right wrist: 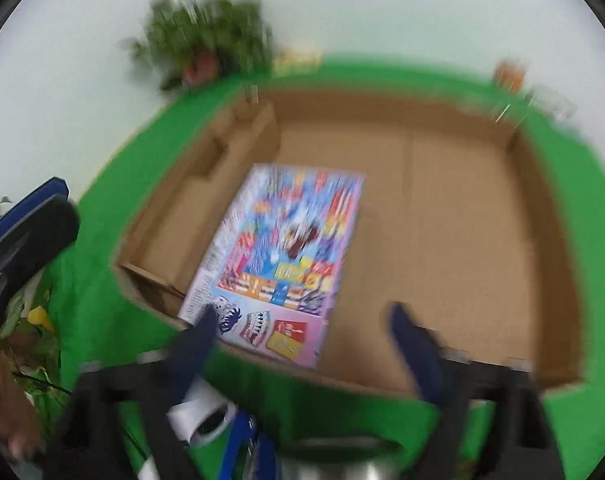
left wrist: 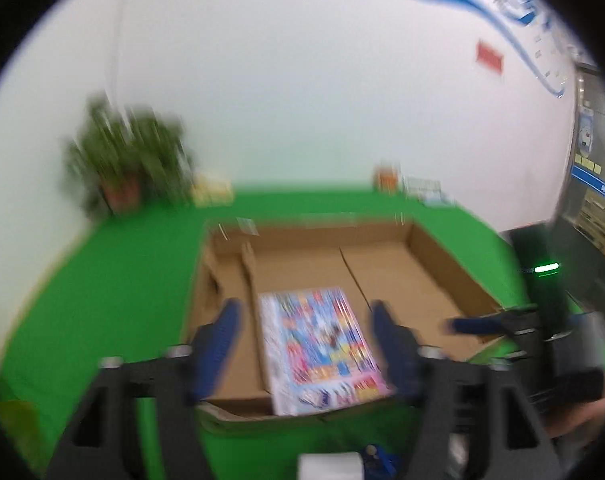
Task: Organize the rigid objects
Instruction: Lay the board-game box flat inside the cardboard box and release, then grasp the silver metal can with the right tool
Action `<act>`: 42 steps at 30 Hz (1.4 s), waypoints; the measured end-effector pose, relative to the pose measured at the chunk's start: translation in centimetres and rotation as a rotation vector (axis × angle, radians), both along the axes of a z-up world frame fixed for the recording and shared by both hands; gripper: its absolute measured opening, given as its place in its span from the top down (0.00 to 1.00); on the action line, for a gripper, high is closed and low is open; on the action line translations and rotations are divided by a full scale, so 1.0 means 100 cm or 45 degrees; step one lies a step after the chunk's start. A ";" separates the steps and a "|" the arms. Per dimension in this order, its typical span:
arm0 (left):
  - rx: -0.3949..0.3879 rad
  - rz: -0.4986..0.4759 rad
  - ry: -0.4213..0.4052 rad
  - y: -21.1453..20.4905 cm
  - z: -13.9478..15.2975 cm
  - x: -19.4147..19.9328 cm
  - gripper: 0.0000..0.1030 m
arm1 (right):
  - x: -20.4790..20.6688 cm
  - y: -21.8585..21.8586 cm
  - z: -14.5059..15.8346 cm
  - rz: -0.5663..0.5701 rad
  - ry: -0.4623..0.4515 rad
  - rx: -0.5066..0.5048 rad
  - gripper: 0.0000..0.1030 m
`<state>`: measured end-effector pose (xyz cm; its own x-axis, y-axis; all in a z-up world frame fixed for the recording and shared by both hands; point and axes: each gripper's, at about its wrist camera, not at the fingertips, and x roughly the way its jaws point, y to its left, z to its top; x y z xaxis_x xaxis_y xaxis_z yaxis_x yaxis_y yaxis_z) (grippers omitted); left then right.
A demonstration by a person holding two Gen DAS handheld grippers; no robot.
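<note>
On the desk: a shallow cardboard tray (right wrist: 482, 240) is seen on the green cover (left wrist: 102, 288), toward the desk's near edge.
Box: a colourful printed box (right wrist: 278, 264) is laid flat inside the tray, by its left divider, one end over the tray's near rim.
Left tool (left wrist: 304, 342): fingers are spread wide, nothing gripped, above the box.
Right tool (right wrist: 302, 344): released, held over the tray's near rim.
Far edge: a potted plant (left wrist: 124, 160) is shown, blurred.

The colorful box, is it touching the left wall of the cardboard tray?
Apart. The right wrist view shows the colorful box lying flat with bare cardboard floor between it and the cardboard tray's left wall.
</note>
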<state>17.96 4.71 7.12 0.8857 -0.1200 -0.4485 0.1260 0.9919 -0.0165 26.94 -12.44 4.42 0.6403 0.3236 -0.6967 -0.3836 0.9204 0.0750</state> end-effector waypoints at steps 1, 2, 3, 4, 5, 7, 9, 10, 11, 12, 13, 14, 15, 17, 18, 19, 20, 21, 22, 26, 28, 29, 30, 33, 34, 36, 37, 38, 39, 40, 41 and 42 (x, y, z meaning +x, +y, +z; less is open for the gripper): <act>0.032 0.035 -0.089 0.001 0.006 -0.020 0.01 | -0.021 -0.008 0.013 -0.010 -0.077 -0.008 0.01; 0.055 0.060 -0.161 0.001 0.010 -0.037 0.01 | -0.048 -0.020 0.024 -0.030 -0.145 -0.013 0.01; 0.070 0.076 -0.184 0.001 0.012 -0.051 0.01 | -0.059 -0.024 0.028 -0.040 -0.173 -0.009 0.01; 0.066 0.086 -0.169 0.001 0.012 -0.061 0.01 | -0.077 -0.031 0.031 -0.046 -0.204 -0.002 0.01; 0.051 0.093 -0.144 0.002 0.011 -0.067 0.01 | -0.099 -0.042 0.031 -0.040 -0.222 0.002 0.01; 0.002 0.097 -0.096 0.004 0.006 -0.080 0.01 | -0.132 -0.052 0.029 -0.059 -0.243 -0.019 0.01; -0.050 0.100 -0.051 0.004 -0.004 -0.093 0.01 | -0.153 -0.062 0.019 -0.097 -0.246 -0.025 0.01; -0.067 0.102 -0.028 0.003 -0.010 -0.101 0.01 | -0.162 -0.066 0.009 -0.107 -0.217 -0.014 0.01; -0.085 0.106 0.000 0.001 -0.016 -0.108 0.01 | -0.169 -0.071 0.000 -0.114 -0.168 0.005 0.01; -0.096 0.106 0.025 -0.002 -0.022 -0.113 0.01 | -0.178 -0.084 -0.012 -0.116 -0.149 0.012 0.01; -0.105 0.096 0.050 -0.005 -0.028 -0.118 0.01 | -0.175 -0.083 -0.025 -0.121 -0.126 0.008 0.01; -0.117 0.077 0.074 -0.007 -0.033 -0.126 0.01 | -0.175 -0.084 -0.038 -0.126 -0.099 0.000 0.01; -0.132 0.054 0.093 -0.011 -0.037 -0.131 0.01 | -0.178 -0.087 -0.052 -0.123 -0.080 0.002 0.01; -0.145 0.031 0.120 -0.019 -0.042 -0.136 0.01 | -0.182 -0.092 -0.065 -0.122 -0.051 0.010 0.01; -0.148 0.020 0.132 -0.022 -0.045 -0.136 0.01 | -0.181 -0.091 -0.071 -0.125 -0.045 0.007 0.01; -0.152 0.012 0.148 -0.024 -0.047 -0.138 0.01 | -0.181 -0.092 -0.075 -0.127 -0.043 0.003 0.02; -0.157 0.010 0.156 -0.027 -0.049 -0.141 0.01 | -0.181 -0.093 -0.078 -0.127 -0.041 0.005 0.02; -0.165 0.009 0.162 -0.028 -0.050 -0.143 0.01 | -0.180 -0.094 -0.081 -0.116 -0.029 0.015 0.02; -0.175 0.009 0.168 -0.028 -0.051 -0.145 0.01 | -0.178 -0.092 -0.085 -0.107 -0.016 0.021 0.02; -0.221 0.019 0.205 -0.026 -0.053 -0.148 0.01 | -0.163 -0.089 -0.098 -0.077 0.045 0.039 0.05; -0.235 0.030 0.237 -0.024 -0.055 -0.149 0.01 | -0.155 -0.083 -0.103 -0.082 0.038 -0.008 0.07; -0.232 0.038 0.252 -0.024 -0.057 -0.150 0.01 | -0.154 -0.081 -0.104 -0.077 0.049 -0.022 0.11; -0.227 0.045 0.261 -0.022 -0.057 -0.150 0.01 | -0.151 -0.080 -0.107 -0.057 0.081 -0.013 0.15; -0.244 0.051 0.279 -0.017 -0.061 -0.151 0.01 | -0.144 -0.078 -0.113 -0.015 0.147 0.009 0.31; -0.254 0.049 0.290 -0.015 -0.063 -0.150 0.01 | -0.145 -0.078 -0.112 -0.012 0.142 0.005 0.31; -0.277 0.036 0.317 -0.012 -0.066 -0.149 0.01 | -0.143 -0.080 -0.112 -0.017 0.137 -0.014 0.32; -0.282 0.029 0.331 -0.011 -0.068 -0.149 0.01 | -0.143 -0.083 -0.112 -0.034 0.128 -0.023 0.33; -0.285 0.020 0.344 -0.011 -0.070 -0.148 0.01 | -0.144 -0.085 -0.111 -0.049 0.121 -0.028 0.34; -0.292 0.007 0.355 -0.011 -0.071 -0.148 0.01 | -0.145 -0.087 -0.109 -0.065 0.115 -0.031 0.35; -0.303 -0.009 0.365 -0.012 -0.072 -0.148 0.01 | -0.147 -0.089 -0.107 -0.082 0.106 -0.041 0.37; -0.319 -0.031 0.375 -0.012 -0.073 -0.147 0.01 | -0.151 -0.089 -0.106 -0.103 0.080 -0.074 0.39; -0.338 -0.062 0.386 -0.014 -0.074 -0.146 0.01 | -0.156 -0.087 -0.105 -0.118 0.049 -0.108 0.40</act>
